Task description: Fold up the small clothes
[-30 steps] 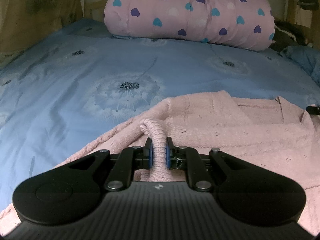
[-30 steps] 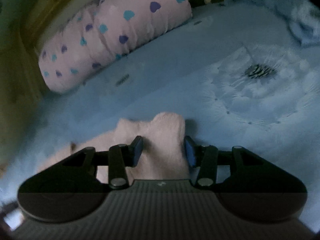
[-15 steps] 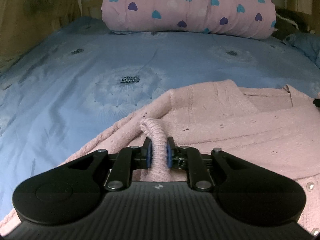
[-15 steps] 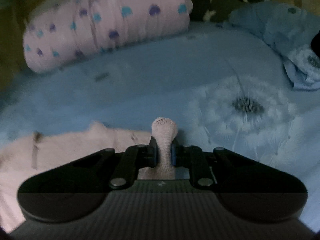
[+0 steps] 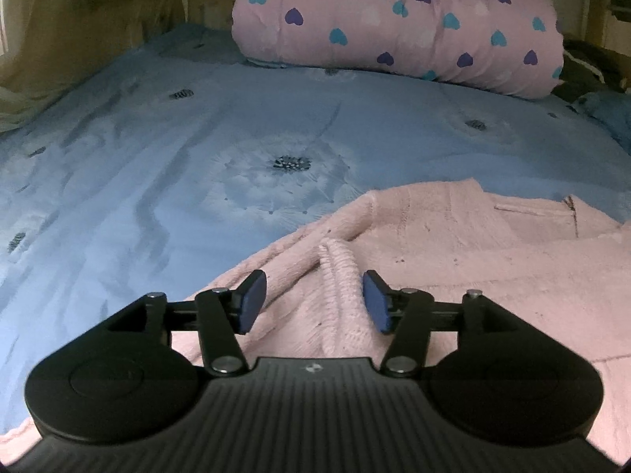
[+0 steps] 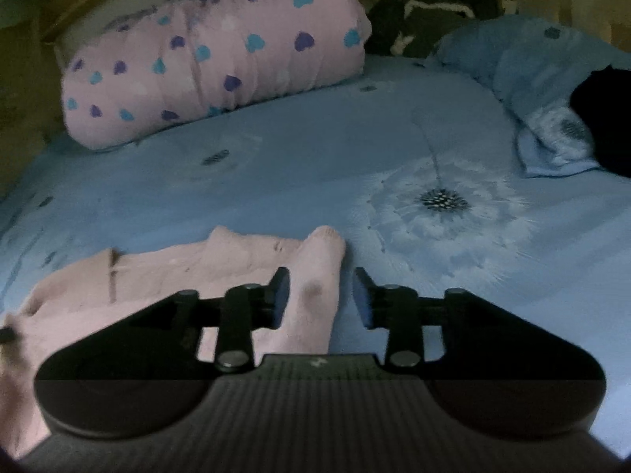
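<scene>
Blue bedsheet [image 5: 165, 181] with dandelion print carries the pink knit cardigan [image 5: 493, 260], spread at the near edge. Judged soft, light and limp; it should sag from any hold, so the ribbed cuff [image 5: 339, 272] or a hem edge is the sound grip. Left gripper [image 5: 313, 301]: jaws opening, cuff lying loose between them, pads clear. Right gripper [image 6: 320, 299]: jaws opening astride the sleeve end [image 6: 315, 272], no clamp evident.
</scene>
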Motion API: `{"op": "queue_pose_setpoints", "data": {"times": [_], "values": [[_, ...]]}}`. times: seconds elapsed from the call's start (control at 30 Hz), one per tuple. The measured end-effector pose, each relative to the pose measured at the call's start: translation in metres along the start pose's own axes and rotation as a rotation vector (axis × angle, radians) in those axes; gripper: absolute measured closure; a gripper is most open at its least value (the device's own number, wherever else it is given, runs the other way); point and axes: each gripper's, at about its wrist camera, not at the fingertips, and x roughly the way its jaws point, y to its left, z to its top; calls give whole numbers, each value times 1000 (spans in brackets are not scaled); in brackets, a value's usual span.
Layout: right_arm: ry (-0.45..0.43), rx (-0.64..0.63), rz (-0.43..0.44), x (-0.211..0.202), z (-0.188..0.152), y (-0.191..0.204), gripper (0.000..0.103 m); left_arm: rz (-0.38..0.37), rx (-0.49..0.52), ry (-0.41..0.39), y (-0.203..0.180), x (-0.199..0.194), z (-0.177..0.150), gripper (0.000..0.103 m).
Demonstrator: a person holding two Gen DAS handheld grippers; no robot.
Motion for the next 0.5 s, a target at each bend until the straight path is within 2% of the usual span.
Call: {"op": "queue_pose_setpoints", "data": {"times": [0.17,0.3,0.4,0.5], "values": [[8,-28,48,-56,-23,2,59,21,-25,-11,17,-29,2,36],[20,-55,77,-96,-43,8,59,71,22,-5,35,-57,0,34],[36,-74,89,-116,-58,13,59,102,33,-15,56,-81,-4,33],[53,-98,86,-132,-77,24,58,109,-6,-13,84,-104,-8,32]]}}
